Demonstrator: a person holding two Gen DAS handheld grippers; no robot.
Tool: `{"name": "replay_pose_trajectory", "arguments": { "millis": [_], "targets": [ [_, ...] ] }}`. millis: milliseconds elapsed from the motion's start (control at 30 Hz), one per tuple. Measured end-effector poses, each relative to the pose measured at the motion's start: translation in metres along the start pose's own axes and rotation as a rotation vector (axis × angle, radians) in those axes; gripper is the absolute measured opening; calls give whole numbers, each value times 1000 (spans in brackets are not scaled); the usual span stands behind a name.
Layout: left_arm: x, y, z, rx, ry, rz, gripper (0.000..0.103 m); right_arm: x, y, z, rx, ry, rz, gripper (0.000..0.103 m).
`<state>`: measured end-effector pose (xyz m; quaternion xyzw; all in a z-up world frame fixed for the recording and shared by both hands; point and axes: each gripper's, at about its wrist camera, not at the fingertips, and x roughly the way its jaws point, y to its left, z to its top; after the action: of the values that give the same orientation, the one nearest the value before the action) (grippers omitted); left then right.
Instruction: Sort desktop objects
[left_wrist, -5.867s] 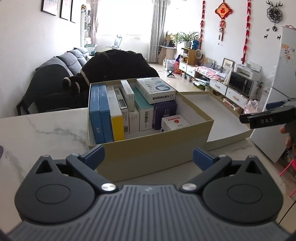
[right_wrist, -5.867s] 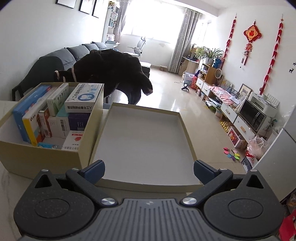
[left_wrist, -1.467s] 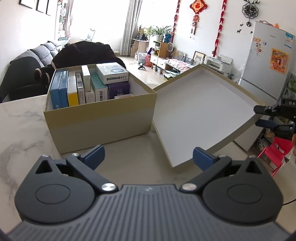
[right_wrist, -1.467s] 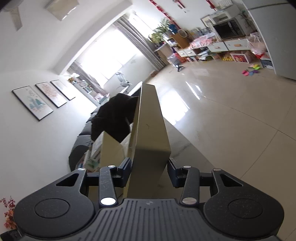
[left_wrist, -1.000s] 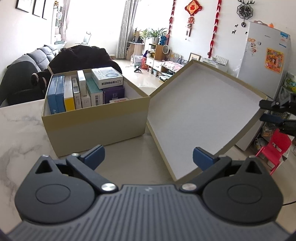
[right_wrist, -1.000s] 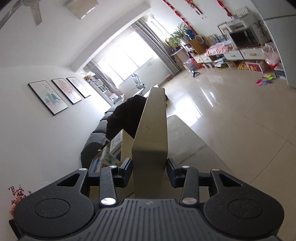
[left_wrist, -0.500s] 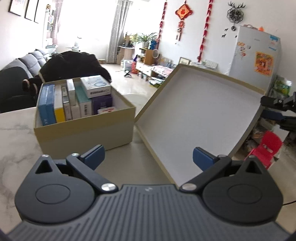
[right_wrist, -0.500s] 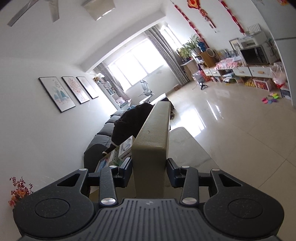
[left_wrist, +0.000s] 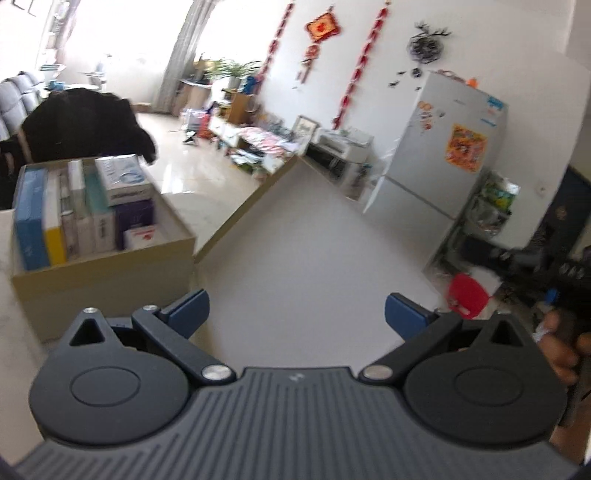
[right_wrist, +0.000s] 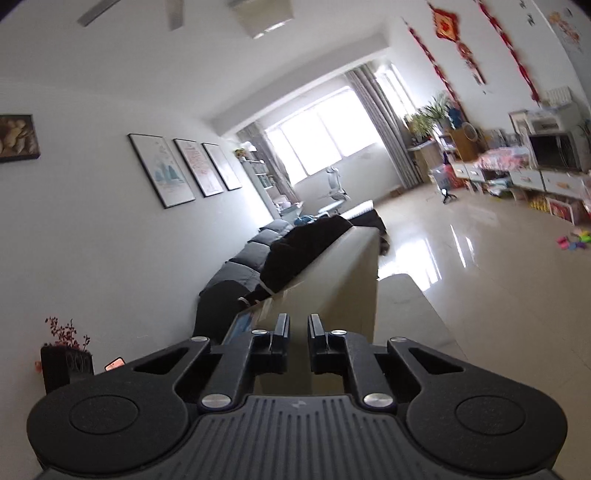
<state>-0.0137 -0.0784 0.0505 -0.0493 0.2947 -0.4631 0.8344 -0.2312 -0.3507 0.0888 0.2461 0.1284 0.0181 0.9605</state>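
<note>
An open beige cardboard box (left_wrist: 103, 280) full of upright packets (left_wrist: 122, 181) stands at the left. Its lid (left_wrist: 295, 240) is tipped up steeply beside the box, white inside facing my left gripper (left_wrist: 295, 314), which is open and holds nothing. My right gripper (right_wrist: 298, 332) has its jaws almost together. The lid's beige side wall (right_wrist: 343, 280) runs away just beyond them, and I cannot tell whether they touch it. In the left wrist view the right gripper (left_wrist: 517, 258) is blurred at the lid's far right, with a hand (left_wrist: 557, 354) behind it.
The box rests on a marble table (left_wrist: 14, 332). Beyond the table edge stand a fridge (left_wrist: 443, 155) and a red chair (left_wrist: 467, 295). A grey sofa (right_wrist: 251, 258) with a dark coat (left_wrist: 85, 125) draped over it lies behind the box.
The lid has tipped up further. The right jaws, which straddled the lid's rim, have closed almost together. Both cameras have risen.
</note>
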Motion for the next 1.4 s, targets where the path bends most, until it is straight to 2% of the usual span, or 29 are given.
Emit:
{"name": "replay_pose_trajectory", "arguments": {
  "millis": [133,300,367,433,500,733,900,1300,1400],
  "targets": [
    [14,3,-3,-32,54,-28,103,21,3,-10,20,50,39,14],
    [23,8,-17,-16,102,5,103,37,-24,-19,99,70,-26,42],
    [28,13,-22,-13,120,35,103,37,-38,-22,118,68,-63,45],
    [34,19,-28,-14,141,58,103,35,-52,-27,141,67,-95,53],
    [40,25,-37,-18,161,79,103,35,-64,-34,150,68,-130,65],
    [54,38,-60,-24,217,111,103,54,-93,-68,176,133,-224,71],
    [65,44,-73,-41,257,80,103,59,-109,-88,203,159,-263,78],
    [83,40,-93,-4,330,-54,103,65,-143,-129,303,246,-343,81],
    [87,36,-96,24,335,-44,103,63,-146,-133,325,257,-346,81]
  ]
}}
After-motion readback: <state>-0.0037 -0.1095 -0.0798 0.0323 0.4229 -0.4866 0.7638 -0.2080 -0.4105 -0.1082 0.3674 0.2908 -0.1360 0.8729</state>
